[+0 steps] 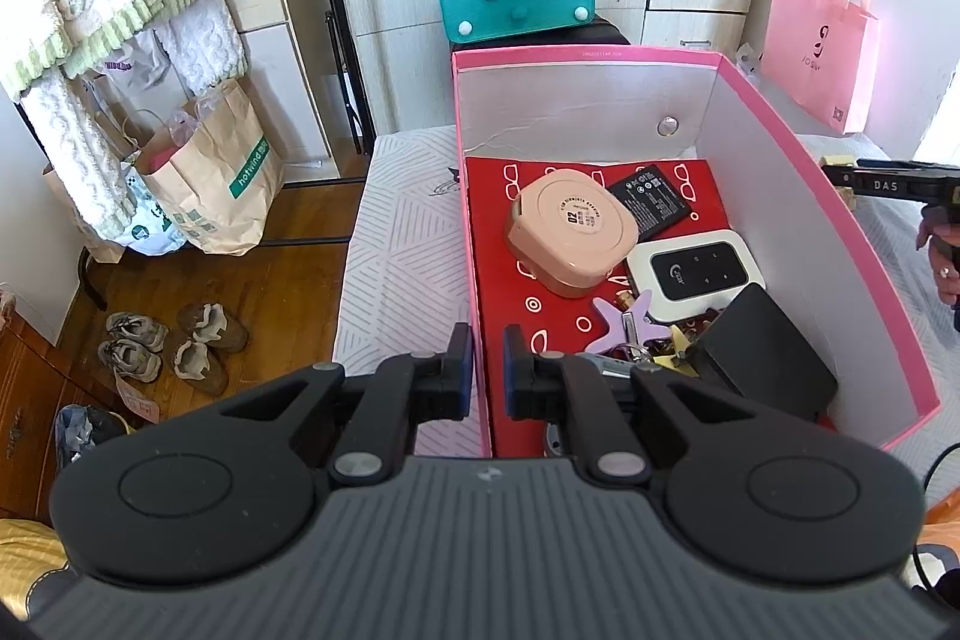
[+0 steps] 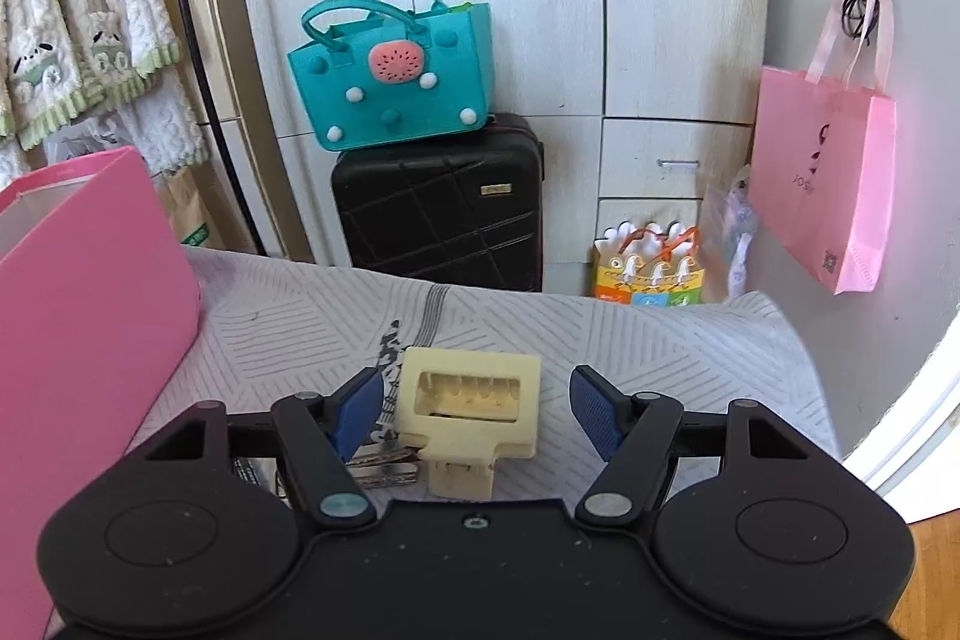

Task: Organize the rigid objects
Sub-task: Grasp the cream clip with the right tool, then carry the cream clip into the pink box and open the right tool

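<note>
An open pink box (image 1: 600, 55) with a red-lined floor stands on the bed. In it lie a peach compact (image 1: 570, 232), a black battery (image 1: 657, 199), a white pocket router (image 1: 696, 274), a purple star (image 1: 624, 319) and a black case (image 1: 762, 352). My left gripper (image 1: 487, 361) is shut on the box's left wall near its front corner. In the right wrist view my right gripper (image 2: 477, 415) is open, low over the bed cover, with a cream plastic part (image 2: 474, 400) between its fingers and untouched. Keys (image 2: 384, 469) lie by the left finger.
The pink box's outer wall (image 2: 90, 310) rises close on the left of the right gripper. Beyond the bed's edge stand a black suitcase (image 2: 444, 214) with a teal bag (image 2: 396, 82) on top. A pink bag (image 2: 822, 184) hangs at the right. Shoes (image 1: 174, 346) sit on the floor.
</note>
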Available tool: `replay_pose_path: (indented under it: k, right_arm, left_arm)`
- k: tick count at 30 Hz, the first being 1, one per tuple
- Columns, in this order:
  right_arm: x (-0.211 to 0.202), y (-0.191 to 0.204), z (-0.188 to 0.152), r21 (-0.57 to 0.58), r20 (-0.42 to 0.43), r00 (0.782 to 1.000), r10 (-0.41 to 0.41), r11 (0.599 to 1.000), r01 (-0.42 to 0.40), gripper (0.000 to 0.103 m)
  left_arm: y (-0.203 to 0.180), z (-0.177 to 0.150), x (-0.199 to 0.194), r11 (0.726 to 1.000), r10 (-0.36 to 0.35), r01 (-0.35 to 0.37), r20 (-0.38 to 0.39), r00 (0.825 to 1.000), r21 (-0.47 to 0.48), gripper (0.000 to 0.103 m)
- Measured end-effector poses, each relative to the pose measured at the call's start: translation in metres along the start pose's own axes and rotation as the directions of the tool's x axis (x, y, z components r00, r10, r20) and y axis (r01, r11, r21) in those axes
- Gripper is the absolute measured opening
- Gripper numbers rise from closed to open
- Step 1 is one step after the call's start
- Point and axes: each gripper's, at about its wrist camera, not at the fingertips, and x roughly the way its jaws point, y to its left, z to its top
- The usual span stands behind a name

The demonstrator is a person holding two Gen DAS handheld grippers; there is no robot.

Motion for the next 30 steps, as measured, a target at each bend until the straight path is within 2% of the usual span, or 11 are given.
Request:
replay_pose_path:
  k: [2,4,5,7,13,16,18,21,25,28,30]
  right_arm:
    - [0.005,-0.002,-0.003,0.028,-0.010,1.000,0.012,1.000,-0.011,0.074]
    - [0.008,0.000,-0.008,0.009,0.005,1.000,-0.001,1.000,0.001,0.073]
    - [0.007,0.002,-0.010,-0.008,0.026,1.000,-0.015,1.000,0.016,0.061]
    - [0.003,0.005,-0.011,-0.040,0.042,0.999,-0.027,0.999,0.029,0.056]
    - [-0.028,0.011,-0.009,-0.010,0.079,0.997,-0.018,1.000,0.019,0.056]
    - [-0.057,0.019,-0.013,0.066,0.106,0.994,0.033,0.997,-0.040,0.056]
    - [-0.080,0.031,-0.013,0.084,0.138,0.984,0.117,0.988,-0.129,0.056]
    - [-0.113,0.056,-0.012,0.039,0.198,0.955,0.220,0.972,-0.232,0.057]
    - [-0.154,0.072,-0.028,0.058,0.300,0.916,0.265,0.954,-0.295,0.057]
    - [-0.161,0.083,-0.027,0.027,0.288,0.898,0.333,0.934,-0.356,0.057]
    - [-0.163,0.095,-0.022,0.006,0.290,0.894,0.342,0.933,-0.359,0.057]
  left_arm:
    - [0.000,0.000,0.000,1.000,-0.004,0.004,-0.001,1.000,-0.003,0.007]
    - [0.002,0.001,0.000,1.000,-0.016,0.016,-0.004,1.000,-0.013,0.007]
    - [0.004,0.002,0.000,0.999,-0.024,0.024,-0.005,1.000,-0.021,0.007]
    - [0.007,0.003,0.000,0.999,-0.033,0.033,-0.010,0.999,-0.028,0.007]
    - [0.007,0.006,0.002,0.999,-0.034,0.033,-0.021,0.999,-0.028,0.007]
    - [0.009,0.003,0.001,0.998,-0.042,0.042,-0.015,0.999,-0.042,0.007]
    - [0.013,0.002,0.000,0.997,-0.055,0.054,-0.014,0.998,-0.054,0.007]
    - [0.017,0.000,0.001,0.995,-0.073,0.071,-0.017,0.997,-0.074,0.007]
    - [0.017,-0.002,0.001,0.994,-0.075,0.074,-0.012,0.997,-0.083,0.007]
    - [0.016,-0.003,0.001,0.995,-0.076,0.075,-0.016,0.997,-0.068,0.007]
    - [0.014,-0.002,0.001,0.996,-0.069,0.068,-0.016,0.997,-0.050,0.007]
